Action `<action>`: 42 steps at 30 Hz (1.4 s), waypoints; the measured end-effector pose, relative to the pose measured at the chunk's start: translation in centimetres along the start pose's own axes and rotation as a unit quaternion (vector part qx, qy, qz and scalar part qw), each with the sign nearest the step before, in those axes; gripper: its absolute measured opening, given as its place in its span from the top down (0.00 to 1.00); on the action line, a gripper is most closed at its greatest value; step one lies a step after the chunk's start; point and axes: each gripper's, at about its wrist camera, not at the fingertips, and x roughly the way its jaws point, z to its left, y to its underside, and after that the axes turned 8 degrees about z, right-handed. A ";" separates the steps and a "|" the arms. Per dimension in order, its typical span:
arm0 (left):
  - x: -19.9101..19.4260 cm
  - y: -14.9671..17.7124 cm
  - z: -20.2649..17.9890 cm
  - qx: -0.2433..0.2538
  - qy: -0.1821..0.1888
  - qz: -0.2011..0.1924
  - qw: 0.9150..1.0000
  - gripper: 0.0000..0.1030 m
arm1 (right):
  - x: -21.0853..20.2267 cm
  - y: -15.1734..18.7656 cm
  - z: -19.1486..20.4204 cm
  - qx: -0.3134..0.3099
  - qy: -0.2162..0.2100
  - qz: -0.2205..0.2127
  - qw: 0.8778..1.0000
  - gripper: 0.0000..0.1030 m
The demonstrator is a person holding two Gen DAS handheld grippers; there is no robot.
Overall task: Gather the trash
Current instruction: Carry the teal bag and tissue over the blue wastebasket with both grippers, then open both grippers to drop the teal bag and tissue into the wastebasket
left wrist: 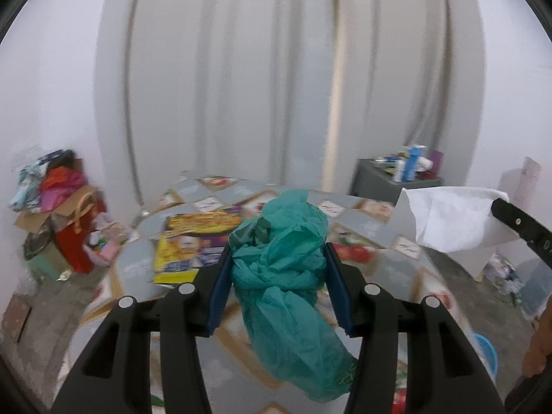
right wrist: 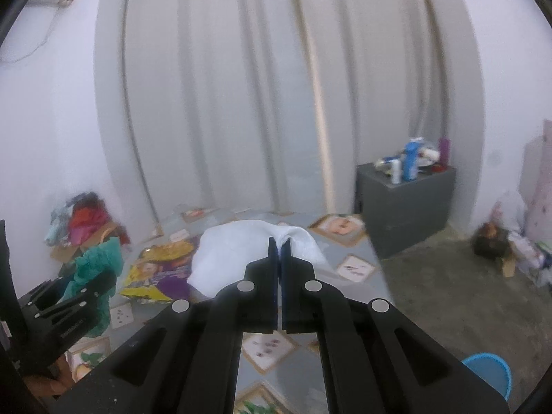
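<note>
A crumpled teal plastic bag [left wrist: 283, 276] hangs between the blue pads of my left gripper [left wrist: 279, 258], which is shut on it above the patterned table [left wrist: 193, 193]. The same bag [right wrist: 100, 258] and left gripper [right wrist: 69, 296] show at the left of the right wrist view. My right gripper [right wrist: 279, 245] is shut on a white paper tissue [right wrist: 227, 258], held up over the table [right wrist: 345, 238]. In the left wrist view that tissue [left wrist: 448, 217] hangs at the right from a black finger [left wrist: 517, 227]. A yellow and purple snack wrapper [left wrist: 193, 245] lies flat on the table, also the wrapper [right wrist: 155, 269].
A grey cabinet [right wrist: 403, 203] with bottles on top stands at the back right. A pile of boxes and clothes [left wrist: 62, 207] sits on the floor at the left. A blue bin [right wrist: 490, 369] is low at the right. Pleated white curtain [left wrist: 276, 69] behind.
</note>
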 end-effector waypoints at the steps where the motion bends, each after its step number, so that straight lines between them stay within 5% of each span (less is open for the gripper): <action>1: -0.2 0.0 -1.0 0.007 0.011 0.000 1.000 0.52 | -0.5 0.2 -0.7 0.005 0.006 -0.002 1.000 1.00; 9: -0.8 0.0 -11.4 0.083 0.133 0.019 0.987 0.52 | -6.2 3.2 -10.1 0.077 0.093 -0.014 0.993 1.00; 15: 1.0 1.3 -21.5 0.137 0.245 0.089 0.956 0.52 | -9.2 6.5 -17.6 0.135 0.162 -0.002 0.978 1.00; 20: 3.5 3.2 -29.9 0.188 0.308 0.166 0.918 0.52 | -9.5 10.1 -23.4 0.187 0.207 0.029 0.960 1.00; 25: 7.6 5.4 -37.7 0.227 0.330 0.255 0.880 0.52 | -7.6 13.4 -27.9 0.249 0.219 0.067 0.941 1.00; 31: 11.2 9.6 -45.6 0.282 0.313 0.317 0.850 0.51 | -5.3 17.3 -33.1 0.313 0.225 0.110 0.916 1.00; 40: 15.6 14.6 -52.3 0.316 0.305 0.376 0.816 0.49 | -3.2 22.3 -37.5 0.384 0.221 0.146 0.885 0.96; 42: 16.3 15.8 -53.5 0.323 0.300 0.387 0.810 0.41 | -2.2 23.5 -38.7 0.401 0.215 0.159 0.876 0.89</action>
